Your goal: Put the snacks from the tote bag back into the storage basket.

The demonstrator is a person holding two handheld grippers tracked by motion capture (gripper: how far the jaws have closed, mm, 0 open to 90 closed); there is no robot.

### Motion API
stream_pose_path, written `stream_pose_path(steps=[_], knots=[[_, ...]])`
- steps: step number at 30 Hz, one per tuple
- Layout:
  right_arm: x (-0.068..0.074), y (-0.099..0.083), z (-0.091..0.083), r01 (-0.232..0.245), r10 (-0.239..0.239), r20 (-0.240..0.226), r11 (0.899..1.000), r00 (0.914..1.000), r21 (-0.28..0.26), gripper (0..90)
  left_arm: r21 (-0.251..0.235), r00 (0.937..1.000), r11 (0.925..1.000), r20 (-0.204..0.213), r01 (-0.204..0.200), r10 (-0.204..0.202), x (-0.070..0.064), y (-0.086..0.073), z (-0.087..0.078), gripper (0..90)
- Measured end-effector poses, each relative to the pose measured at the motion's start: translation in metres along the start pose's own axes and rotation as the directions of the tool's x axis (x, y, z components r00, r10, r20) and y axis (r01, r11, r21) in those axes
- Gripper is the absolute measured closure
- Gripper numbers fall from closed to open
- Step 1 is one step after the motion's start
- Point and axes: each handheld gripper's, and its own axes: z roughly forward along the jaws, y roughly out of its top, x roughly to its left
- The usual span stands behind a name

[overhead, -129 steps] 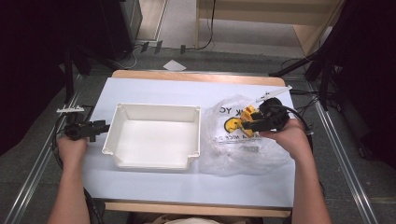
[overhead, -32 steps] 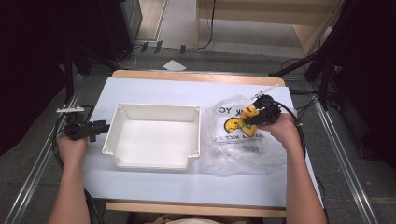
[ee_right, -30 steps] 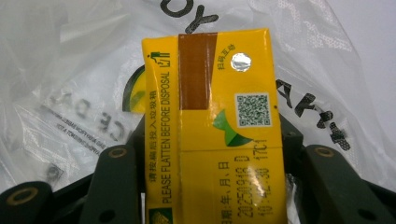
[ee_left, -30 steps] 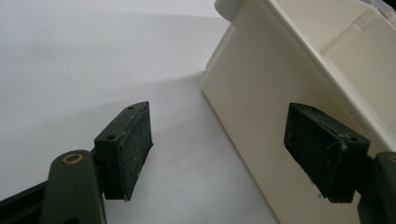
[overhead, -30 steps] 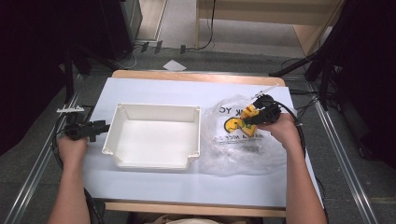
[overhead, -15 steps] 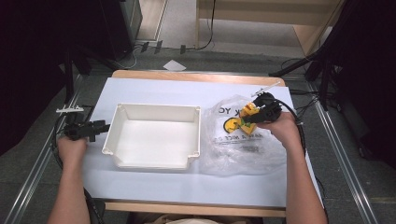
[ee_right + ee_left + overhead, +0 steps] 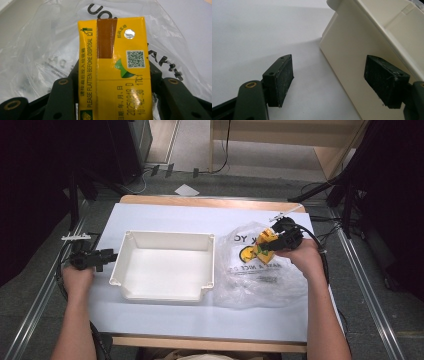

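Note:
A yellow drink carton (image 7: 113,67) with a brown strip and a QR code sits between the jaws of my right gripper (image 7: 113,82), which is shut on it. In the high view the carton (image 7: 264,242) is held just above a clear plastic bag (image 7: 260,275) with black lettering, at the right of the table. A white rectangular tub (image 7: 165,265) stands at the table's middle, with nothing inside it. My left gripper (image 7: 102,256) rests open at the tub's left wall; its pads (image 7: 280,78) stand wide apart beside the cream wall of the tub (image 7: 354,50).
The table top (image 7: 165,217) is covered in white, with a wooden edge at the back and front. Metal rails run along both sides. Cables lie on the floor beyond the right edge.
The right gripper with the carton has shifted slightly left and up over the bag. The left gripper and the tub have stayed still.

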Motion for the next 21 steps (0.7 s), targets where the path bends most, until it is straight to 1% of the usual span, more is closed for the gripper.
stream_pose_path(steps=[6,11,13,15,21], knots=[[0.003,0.001,-0.001,0.002,-0.002,-0.009,1.000,1.0000,0.005,51.9,0.000,1.0000,1.0000,-0.002,-0.001,0.001,0.000,0.000,0.000,24.7],[0.008,0.003,-0.003,0.019,-0.019,-0.007,1.000,0.9998,0.005,51.9,-0.001,1.0000,1.0000,0.000,-0.002,0.002,0.000,0.001,0.000,24.7],[0.010,0.004,-0.003,0.013,-0.013,-0.005,1.000,0.9999,0.008,51.9,-0.001,1.0000,1.0000,-0.001,-0.001,0.001,0.000,0.001,0.000,24.6],[0.012,0.005,-0.005,0.023,-0.023,-0.004,1.000,0.9997,0.010,51.9,-0.003,1.0000,1.0000,0.000,0.000,0.000,0.000,0.000,-0.001,24.7],[0.018,0.008,-0.007,0.033,-0.033,-0.012,0.999,0.9994,0.008,51.9,-0.005,1.0000,1.0000,0.001,-0.001,0.001,0.000,0.000,-0.001,24.7]])
